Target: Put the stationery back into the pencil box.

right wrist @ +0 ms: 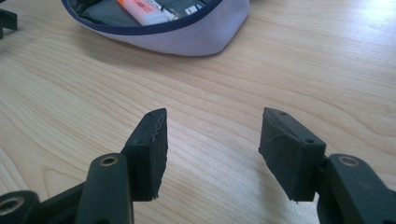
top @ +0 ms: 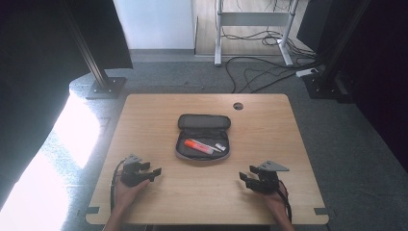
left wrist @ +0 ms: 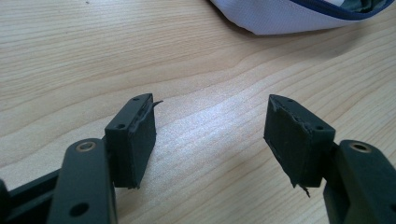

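Here, 2 grippers rest near an unzipped pencil case on a wooden desk.

The pencil case [top: 203,138] lies flat at the middle of the desk [top: 269,125], its grey lid folded back on the far side, and inside it sit an orange highlighter [top: 198,146] and a small white item too small to name. The left gripper [top: 155,172] is held low over the desk near the case's front left corner, its jaws released and spread with nothing between them; the left gripper view has bare wood between the pads [left wrist: 140,140] and the case's pale edge beyond. The right gripper [top: 243,179] sits near the case's front right corner, well apart from it, jaws likewise released and empty, pointing toward the case.
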A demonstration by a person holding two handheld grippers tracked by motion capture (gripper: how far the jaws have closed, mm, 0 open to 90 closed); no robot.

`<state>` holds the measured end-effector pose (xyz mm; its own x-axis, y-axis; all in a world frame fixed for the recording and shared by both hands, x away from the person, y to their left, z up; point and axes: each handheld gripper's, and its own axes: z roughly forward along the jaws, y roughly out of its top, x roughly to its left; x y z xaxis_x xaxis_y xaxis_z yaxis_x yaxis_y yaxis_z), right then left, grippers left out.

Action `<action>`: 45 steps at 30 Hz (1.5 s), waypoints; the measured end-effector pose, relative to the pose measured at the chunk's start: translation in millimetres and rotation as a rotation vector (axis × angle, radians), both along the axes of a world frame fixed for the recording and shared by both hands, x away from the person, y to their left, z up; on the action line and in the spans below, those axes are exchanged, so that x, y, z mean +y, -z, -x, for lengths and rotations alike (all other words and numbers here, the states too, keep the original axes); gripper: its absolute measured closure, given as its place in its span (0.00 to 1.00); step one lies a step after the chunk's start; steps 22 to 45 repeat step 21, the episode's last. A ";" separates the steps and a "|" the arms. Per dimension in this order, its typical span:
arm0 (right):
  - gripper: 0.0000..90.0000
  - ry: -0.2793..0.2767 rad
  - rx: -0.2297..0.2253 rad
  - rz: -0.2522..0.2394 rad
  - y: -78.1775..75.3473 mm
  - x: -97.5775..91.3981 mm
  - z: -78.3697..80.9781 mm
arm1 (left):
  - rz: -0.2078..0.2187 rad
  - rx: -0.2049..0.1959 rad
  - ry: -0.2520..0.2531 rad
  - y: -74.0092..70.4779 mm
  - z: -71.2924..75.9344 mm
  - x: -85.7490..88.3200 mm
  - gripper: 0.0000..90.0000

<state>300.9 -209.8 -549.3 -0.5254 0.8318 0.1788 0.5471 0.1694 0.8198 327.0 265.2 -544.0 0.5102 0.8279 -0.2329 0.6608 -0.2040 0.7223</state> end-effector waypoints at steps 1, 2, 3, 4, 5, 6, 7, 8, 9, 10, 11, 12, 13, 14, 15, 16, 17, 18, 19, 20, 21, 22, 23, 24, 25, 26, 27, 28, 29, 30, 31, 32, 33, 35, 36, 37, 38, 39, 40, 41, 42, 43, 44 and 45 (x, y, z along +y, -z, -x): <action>0.46 0.001 -0.001 0.000 0.4 -0.3 0.2 | 0.001 -0.001 0.000 -0.1 0.1 -0.1 0.38; 0.46 0.002 -0.001 0.001 0.7 -0.4 0.3 | 0.001 -0.001 0.001 -0.2 0.1 -0.2 0.38; 0.45 0.002 -0.001 0.001 0.9 -0.4 0.2 | 0.000 -0.001 0.001 -0.2 0.1 -0.2 0.38; 0.45 0.003 -0.001 0.002 1.1 -0.3 0.1 | 0.000 -0.001 0.001 -0.2 0.1 -0.2 0.38; 0.45 0.003 -0.002 0.003 1.3 -0.2 -0.1 | 0.000 -0.001 0.000 -0.1 0.0 -0.1 0.38; 0.45 0.002 -0.001 0.005 1.5 0.0 -0.3 | 0.000 -0.001 0.000 -0.1 0.0 -0.1 0.38; 0.45 0.002 0.000 0.007 1.8 0.2 -0.4 | 0.000 -0.001 0.000 -0.1 0.0 0.0 0.38; 0.45 0.002 0.000 0.009 2.2 0.3 -0.5 | 0.000 -0.001 0.000 0.0 0.0 -0.1 0.38; 0.45 0.003 0.000 0.012 2.7 0.4 -0.6 | 0.000 0.000 0.001 0.1 0.0 -0.2 0.38; 0.45 0.004 0.003 0.015 2.7 0.4 -0.8 | 0.000 0.001 0.001 0.1 0.0 -0.5 0.38; 0.45 0.005 0.001 0.015 2.7 0.3 -0.7 | -0.001 0.001 0.001 0.3 0.0 -0.6 0.38; 0.45 0.006 -0.001 0.016 2.7 0.2 -0.7 | -0.001 0.002 0.001 0.5 -0.1 -0.9 0.38; 0.45 0.008 -0.001 0.017 2.7 0.1 -0.7 | -0.002 0.003 0.002 0.6 -0.1 -1.1 0.38; 0.45 0.008 0.000 0.018 2.7 0.0 -0.8 | -0.002 0.003 0.001 0.8 -0.2 -1.2 0.38; 0.45 0.008 0.001 0.017 2.7 -0.1 -0.9 | -0.002 0.003 0.001 0.8 -0.2 -1.3 0.38; 0.45 0.008 0.002 0.018 2.7 -0.2 -1.0 | -0.003 0.003 0.002 0.8 -0.2 -1.3 0.38; 0.45 0.008 0.002 0.019 2.7 -0.2 -1.0 | -0.003 0.002 0.002 0.8 -0.2 -1.4 0.38; 0.44 0.008 0.002 0.021 2.8 -0.1 -1.0 | -0.003 0.002 0.001 0.8 -0.2 -1.4 0.38; 0.43 0.008 0.004 0.024 2.8 -0.1 -1.2 | -0.002 0.002 0.000 0.8 -0.2 -1.5 0.38; 0.43 0.008 0.007 0.029 2.8 -0.2 -1.4 | -0.002 0.002 0.000 0.8 -0.2 -1.6 0.38; 0.42 0.011 0.010 0.038 2.9 -0.1 -1.6 | -0.003 0.002 0.000 0.8 -0.2 -1.5 0.38; 0.42 0.011 0.010 0.038 2.9 -0.1 -1.6 | -0.003 0.002 0.000 0.8 -0.2 -1.5 0.38; 0.42 0.011 0.010 0.038 2.9 -0.1 -1.6 | -0.003 0.002 0.000 0.8 -0.2 -1.5 0.38; 0.42 0.011 0.010 0.038 2.9 -0.1 -1.6 | -0.003 0.002 0.000 0.8 -0.2 -1.5 0.38; 0.42 0.011 0.010 0.038 2.9 -0.1 -1.6 | -0.003 0.002 0.000 0.8 -0.2 -1.5 0.38; 0.42 0.011 0.010 0.038 2.9 -0.1 -1.6 | -0.003 0.002 0.000 0.8 -0.2 -1.5 0.38; 0.42 0.011 0.010 0.038 2.9 -0.1 -1.6 | -0.003 0.002 0.000 0.8 -0.2 -1.5 0.38; 0.42 0.011 0.010 0.038 2.9 -0.1 -1.6 | -0.003 0.002 0.000 0.8 -0.2 -1.5 0.38; 0.42 0.011 0.010 0.038 2.9 -0.1 -1.6 | -0.003 0.002 0.000 0.8 -0.2 -1.5 0.38; 0.42 0.011 0.010 0.038 2.9 -0.1 -1.6 | -0.003 0.002 0.000 0.8 -0.2 -1.5 0.38; 0.42 0.011 0.010 0.038 2.9 -0.1 -1.6 | -0.003 0.002 0.000 0.8 -0.2 -1.5 0.38; 0.42 0.011 0.010 0.038 2.9 -0.1 -1.6 | -0.003 0.002 0.000 0.8 -0.2 -1.5 0.38; 0.42 0.011 0.010 0.038 2.9 -0.1 -1.6 | -0.003 0.002 0.000 0.8 -0.2 -1.5 0.38; 0.42 0.011 0.010 0.038 2.9 -0.1 -1.6 | -0.003 0.002 0.000 0.8 -0.2 -1.5 0.38; 0.42 0.011 0.010 0.038 2.9 -0.1 -1.6 | -0.003 0.002 0.000 0.8 -0.2 -1.5 0.38; 0.42 0.011 0.010 0.038 2.9 -0.1 -1.6 | -0.003 0.002 0.000 0.8 -0.2 -1.5 0.38; 0.42 0.011 0.010 0.038 2.9 -0.1 -1.6 | -0.003 0.002 0.000 0.8 -0.2 -1.5 0.38; 0.42 0.011 0.010 0.038 2.9 -0.1 -1.6 | -0.003 0.002 0.000 0.8 -0.2 -1.5 0.38; 0.42 0.011 0.010 0.038 2.9 -0.1 -1.6 | -0.003 0.002 0.000 0.8 -0.2 -1.5 0.38; 0.42 0.011 0.010 0.038 2.9 -0.1 -1.6 | -0.003 0.002 0.000 0.8 -0.2 -1.5 0.38; 0.42 0.011 0.010 0.038 2.9 -0.1 -1.6 | -0.003 0.002 0.000 0.8 -0.2 -1.5 0.38; 0.42 0.011 0.010 0.038 2.9 -0.1 -1.6 | -0.003 0.002 0.000 0.8 -0.2 -1.5 0.38; 0.42 0.011 0.010 0.038 2.9 -0.1 -1.6 | -0.003 0.002 0.000 0.8 -0.2 -1.5 0.38; 0.42 0.011 0.010 0.038 2.9 -0.1 -1.6 | -0.003 0.002 0.000 0.8 -0.2 -1.5 0.38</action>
